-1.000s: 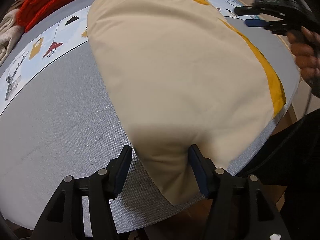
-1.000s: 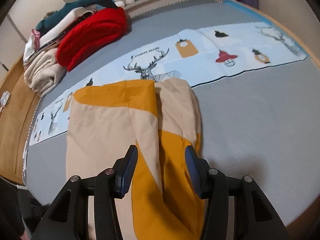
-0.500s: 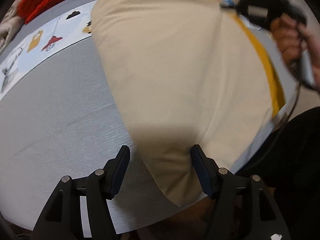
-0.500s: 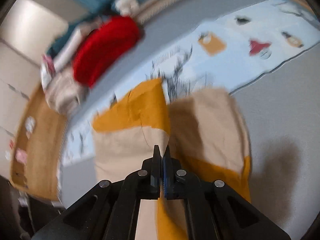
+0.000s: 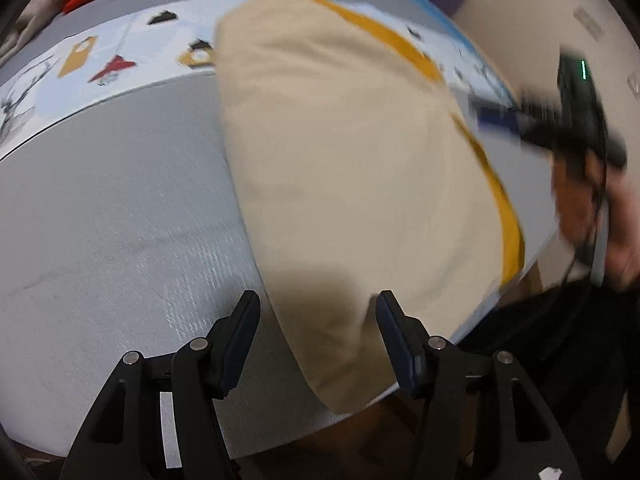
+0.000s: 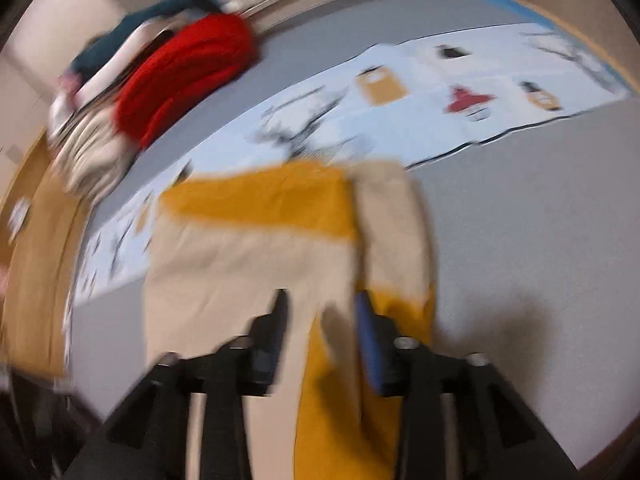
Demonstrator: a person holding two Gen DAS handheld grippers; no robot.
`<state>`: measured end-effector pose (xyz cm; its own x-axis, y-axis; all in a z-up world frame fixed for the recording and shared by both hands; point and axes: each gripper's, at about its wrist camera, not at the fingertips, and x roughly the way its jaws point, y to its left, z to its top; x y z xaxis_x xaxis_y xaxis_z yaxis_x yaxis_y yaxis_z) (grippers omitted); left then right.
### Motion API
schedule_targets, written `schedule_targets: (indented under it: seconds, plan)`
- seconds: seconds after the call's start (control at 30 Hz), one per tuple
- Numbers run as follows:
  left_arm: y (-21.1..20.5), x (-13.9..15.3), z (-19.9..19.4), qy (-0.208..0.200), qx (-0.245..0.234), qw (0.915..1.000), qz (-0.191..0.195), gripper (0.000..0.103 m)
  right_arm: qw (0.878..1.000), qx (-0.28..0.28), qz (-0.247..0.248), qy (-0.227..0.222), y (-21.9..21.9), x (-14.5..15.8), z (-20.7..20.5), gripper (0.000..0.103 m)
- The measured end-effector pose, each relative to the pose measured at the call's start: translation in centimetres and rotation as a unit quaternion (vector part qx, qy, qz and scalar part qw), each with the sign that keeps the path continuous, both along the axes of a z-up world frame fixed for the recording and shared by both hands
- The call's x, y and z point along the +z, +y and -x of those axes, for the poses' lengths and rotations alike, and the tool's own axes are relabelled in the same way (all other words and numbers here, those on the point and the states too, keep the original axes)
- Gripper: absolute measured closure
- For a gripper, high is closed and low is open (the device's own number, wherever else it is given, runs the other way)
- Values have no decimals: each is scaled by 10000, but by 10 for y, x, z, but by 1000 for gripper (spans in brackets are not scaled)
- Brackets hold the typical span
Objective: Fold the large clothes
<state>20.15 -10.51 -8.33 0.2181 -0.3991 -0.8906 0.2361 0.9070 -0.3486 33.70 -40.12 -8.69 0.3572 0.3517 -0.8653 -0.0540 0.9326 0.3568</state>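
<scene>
A beige and mustard-yellow garment (image 5: pixel 352 152) lies folded on the grey bed. My left gripper (image 5: pixel 316 304) is open, its fingers either side of the garment's near beige corner, just above it. In the right wrist view the garment (image 6: pixel 256 256) shows a mustard band and a folded sleeve. My right gripper (image 6: pixel 322 306) is open and empty over the garment's middle; the view is blurred. The right gripper also shows in the left wrist view (image 5: pixel 560 120), held by a hand at the far right.
A printed pale-blue strip (image 6: pixel 460 92) crosses the bed (image 6: pixel 540 220) behind the garment. A red knit (image 6: pixel 188 72) and stacked folded clothes (image 6: pixel 88 148) sit at the back left. The bed's near edge (image 5: pixel 280 440) lies just under my left gripper.
My right gripper was open, shut half a second ago, and is open again. It has swung out to the garment's right side. My left gripper stayed open at the near corner.
</scene>
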Motion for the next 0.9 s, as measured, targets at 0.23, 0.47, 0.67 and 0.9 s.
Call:
schedule_targets:
  seconds: [0.23,0.47,0.67,0.9]
  plan:
    - [5,-14,-22,324,190,9993,-61,47,9871,765,1162,787,3,-47,29,53]
    - [33,-26,-70,640,1010,9891,865,37,9926,-295,58,1179,-40,-60,11,37]
    - [42,-65,-114,995,1455,9645,1966,30,9856,-452,-624,1502,-45,-81,-4,36]
    - [41,-101,-139,1109,1595,9371,2899,26,9872,-388,-643,1407,-36,-86,-15,35]
